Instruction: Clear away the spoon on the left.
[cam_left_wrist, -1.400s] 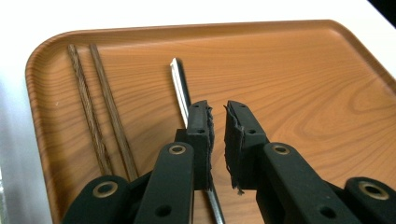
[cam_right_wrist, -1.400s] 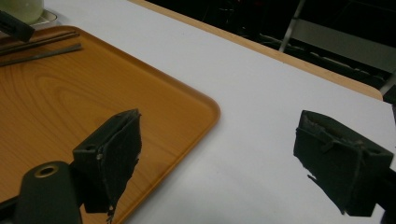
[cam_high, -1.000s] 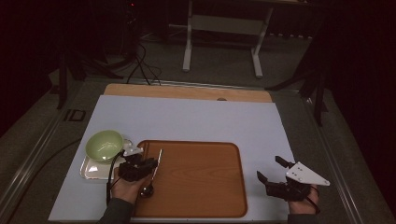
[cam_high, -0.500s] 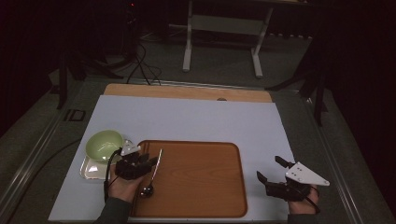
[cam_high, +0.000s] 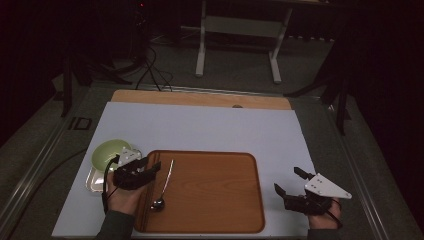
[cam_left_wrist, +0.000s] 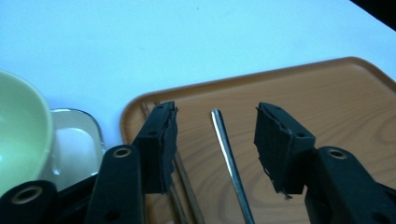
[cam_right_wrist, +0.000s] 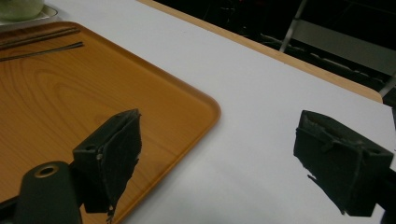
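A metal spoon (cam_high: 165, 184) lies on the left part of the brown wooden tray (cam_high: 215, 200), bowl end toward me. My left gripper (cam_high: 154, 169) hovers at the tray's left edge, open. In the left gripper view the spoon handle (cam_left_wrist: 228, 154) runs between the parted jaws of the left gripper (cam_left_wrist: 215, 135), untouched. Two thin dark rods (cam_left_wrist: 184, 179) lie on the tray under its left jaw. My right gripper (cam_high: 286, 179) is open over the white mat, right of the tray. In its own view, the right gripper (cam_right_wrist: 219, 158) holds nothing.
A pale green bowl (cam_high: 107, 152) sits on a small metal dish (cam_high: 92, 181) left of the tray, close to my left hand. The white mat (cam_high: 210, 127) stretches beyond the tray to a wooden strip (cam_high: 200, 98) at the table's far edge.
My left gripper has drifted slightly left and back from the spoon. The spoon and my right gripper have stayed put.
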